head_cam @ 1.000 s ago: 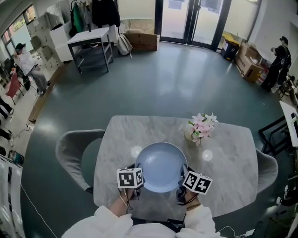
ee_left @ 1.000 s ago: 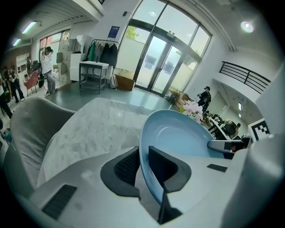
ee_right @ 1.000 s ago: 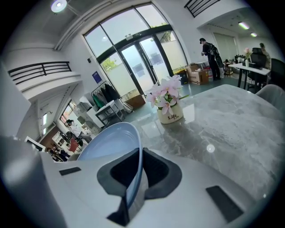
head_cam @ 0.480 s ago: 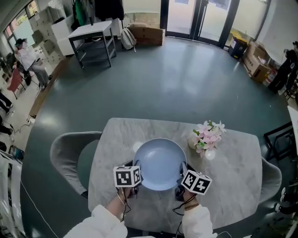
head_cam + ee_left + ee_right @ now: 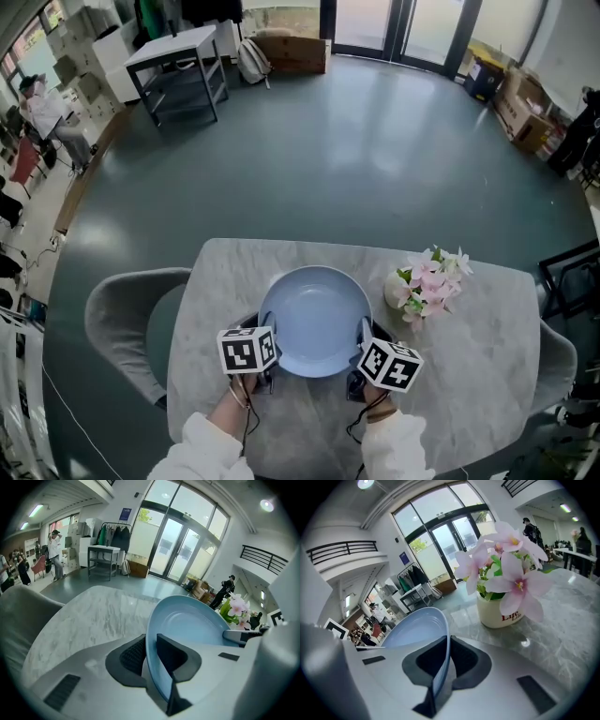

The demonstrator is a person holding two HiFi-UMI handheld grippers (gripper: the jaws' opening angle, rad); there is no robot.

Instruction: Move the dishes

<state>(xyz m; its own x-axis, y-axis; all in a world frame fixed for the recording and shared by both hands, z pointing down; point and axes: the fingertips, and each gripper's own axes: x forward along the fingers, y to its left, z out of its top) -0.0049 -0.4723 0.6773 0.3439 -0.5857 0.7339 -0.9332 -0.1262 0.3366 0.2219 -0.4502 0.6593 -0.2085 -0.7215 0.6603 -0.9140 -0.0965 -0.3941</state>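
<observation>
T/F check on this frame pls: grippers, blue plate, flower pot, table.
1. The left gripper and right gripper both clamp the rim of the pale blue round plate. True; the left jaws have just eased slightly wider, with the rim between them.
2. The cream pot of pink flowers stands left of the plate in the head view. False: it stands to the plate's right.
3. The plate carries food. False: it is empty.
4. The pot stands on the grey marble table. True.

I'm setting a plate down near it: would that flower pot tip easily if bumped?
Probably fairly easily: the flowers spread wider than the small pot, so it looks top-heavy. It looks glazed, so likely breakable. The plate is apart from it now.
</observation>
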